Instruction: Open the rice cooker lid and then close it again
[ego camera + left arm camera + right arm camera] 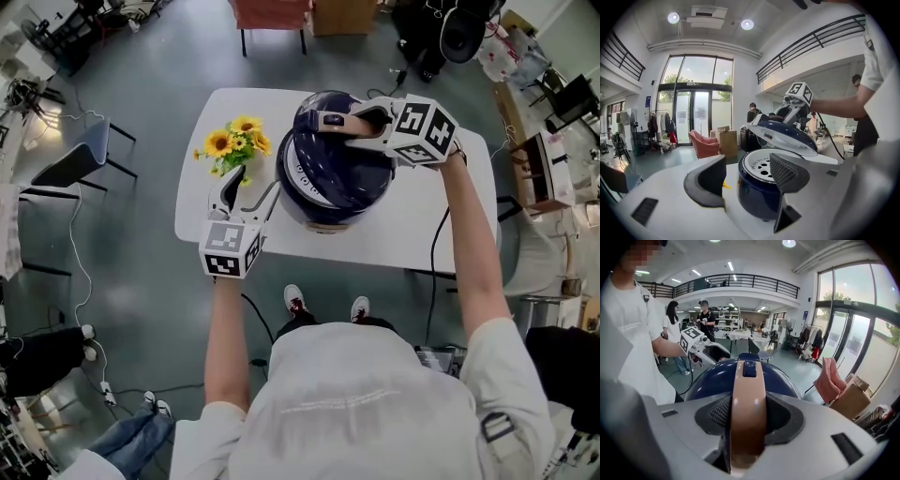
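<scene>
The raised lid (330, 120) covers most of the rice cooker (328, 192) in the head view, so the opening barely shows. The left gripper view peeks under the tilted lid and catches a white inner plate (761, 165) with dark holes. The hinge is out of sight. In the right gripper view the near end of the tan handle (748, 399) is cut off behind the gripper's own body.

The cooker sits mid-frame on the white surface (417, 234), with sunflowers (234, 143) to its left, apart from it. Far back in the left gripper view stand a pink armchair (705, 143) and a cardboard box (727, 139).

The right gripper (359, 125), its arm stretched up the frame's right side, is pinching that handle on top of the lid. The left gripper (246, 194) hovers lower left of the cooker with its jaws spread and nothing pinched. The cooker body sits just beyond them.
</scene>
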The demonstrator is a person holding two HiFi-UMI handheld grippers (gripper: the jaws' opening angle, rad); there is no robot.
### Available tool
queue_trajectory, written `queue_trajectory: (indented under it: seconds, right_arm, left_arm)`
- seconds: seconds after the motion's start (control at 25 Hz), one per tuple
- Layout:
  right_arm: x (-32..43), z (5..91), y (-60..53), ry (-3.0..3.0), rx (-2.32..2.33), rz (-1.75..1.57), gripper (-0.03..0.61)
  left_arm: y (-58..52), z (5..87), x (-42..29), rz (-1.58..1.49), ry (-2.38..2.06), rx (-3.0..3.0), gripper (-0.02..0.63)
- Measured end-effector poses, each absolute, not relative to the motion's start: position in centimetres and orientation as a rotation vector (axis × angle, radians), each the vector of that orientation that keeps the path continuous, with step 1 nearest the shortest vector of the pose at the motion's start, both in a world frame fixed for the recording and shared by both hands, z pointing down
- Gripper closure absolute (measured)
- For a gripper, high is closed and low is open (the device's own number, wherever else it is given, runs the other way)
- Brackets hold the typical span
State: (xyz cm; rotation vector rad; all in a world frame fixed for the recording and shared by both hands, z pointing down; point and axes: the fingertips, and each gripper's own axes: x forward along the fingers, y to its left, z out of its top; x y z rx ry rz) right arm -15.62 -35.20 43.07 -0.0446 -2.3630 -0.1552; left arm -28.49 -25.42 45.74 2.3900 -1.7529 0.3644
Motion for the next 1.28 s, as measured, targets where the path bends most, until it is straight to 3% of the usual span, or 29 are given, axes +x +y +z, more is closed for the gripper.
queue_trajectory:
  seconds: [0.36,0.76,1.28]
  right_arm:
    - [-7.2,38.9,-36.9,-2.509,0.109,-0.113,0.387]
    - [2.4,40.0,-38.7,-2.583,0.285,-0.016,0.391]
    - [3.4,40.1,-37.7,-2.739,0.252,0.005,0.382]
  left_arm:
    - [-26.2,44.3,-23.0,0.356,-1.726,2.441,0.307]
    - [-26.5,44.1,-17.0,0.392,-1.67,2.475,0.307]
    - [-25.7,45.3,-13.0,0.453,-1.659,2.458,0.307]
